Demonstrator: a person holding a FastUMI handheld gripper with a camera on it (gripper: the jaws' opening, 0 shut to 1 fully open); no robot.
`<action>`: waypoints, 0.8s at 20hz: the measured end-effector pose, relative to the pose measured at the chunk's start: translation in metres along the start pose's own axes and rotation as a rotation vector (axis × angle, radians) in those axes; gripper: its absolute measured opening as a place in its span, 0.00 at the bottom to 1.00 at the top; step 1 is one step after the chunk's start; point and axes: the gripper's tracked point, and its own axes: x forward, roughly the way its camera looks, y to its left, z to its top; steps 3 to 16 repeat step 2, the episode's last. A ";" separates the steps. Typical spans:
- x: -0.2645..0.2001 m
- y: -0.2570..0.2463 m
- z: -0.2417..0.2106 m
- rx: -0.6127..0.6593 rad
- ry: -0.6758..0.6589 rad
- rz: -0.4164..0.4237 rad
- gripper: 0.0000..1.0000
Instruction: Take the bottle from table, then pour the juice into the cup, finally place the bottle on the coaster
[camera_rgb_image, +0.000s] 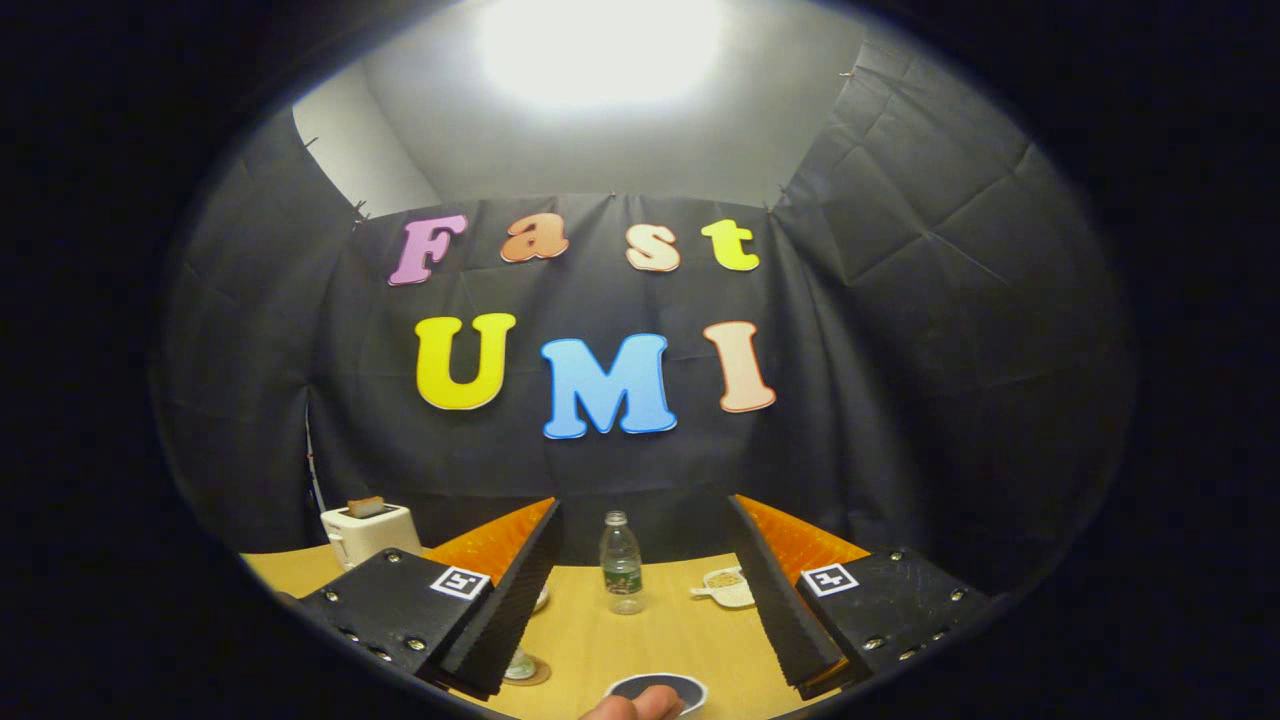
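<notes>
1. Gripper view, looking across a tan table (600, 650) toward the dark cloth wall: the gripper (640, 600) hangs with its fingers spread wide, and nothing is held between them.

2. Bottle (621, 562) stands upright in the lower middle of the frame, between the two fingers and beyond their tips, well apart from both. It is clear plastic with a green label and a cap on top. How much liquid it holds is too small to judge.

3. Cup (728, 587) sits to the right of the bottle, close against the inner edge of the right-hand finger. It is white with a handle and has something pale brown inside.

4. Coaster (657, 691), a dark round disc with a light rim, lies at the bottom centre of the frame, nearer the camera than the bottle. A fingertip (632, 707) rests on its near edge.

5. Toaster (368, 532) stands at lower left with a slice of bread poking out of it. A second small round thing shows at the base of the left-hand finger, too much hidden to name.

6. Bottle is on the bare table, not on the coaster, so the placing is not done. The open gripper lined up on the bottle would suit a reach for it. Whether anything has been poured cannot be told.

7. A grasp would call for a straight run forward, keeping the bottle centred, and a squeeze on the body below the neck. The right finger would pass close by the cup.
</notes>
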 end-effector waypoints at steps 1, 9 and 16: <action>0.002 -0.015 0.001 0.008 -0.006 -0.015 0.98; 0.003 -0.029 0.001 0.009 -0.009 -0.034 0.98; 0.003 -0.029 0.001 0.009 -0.009 -0.034 0.98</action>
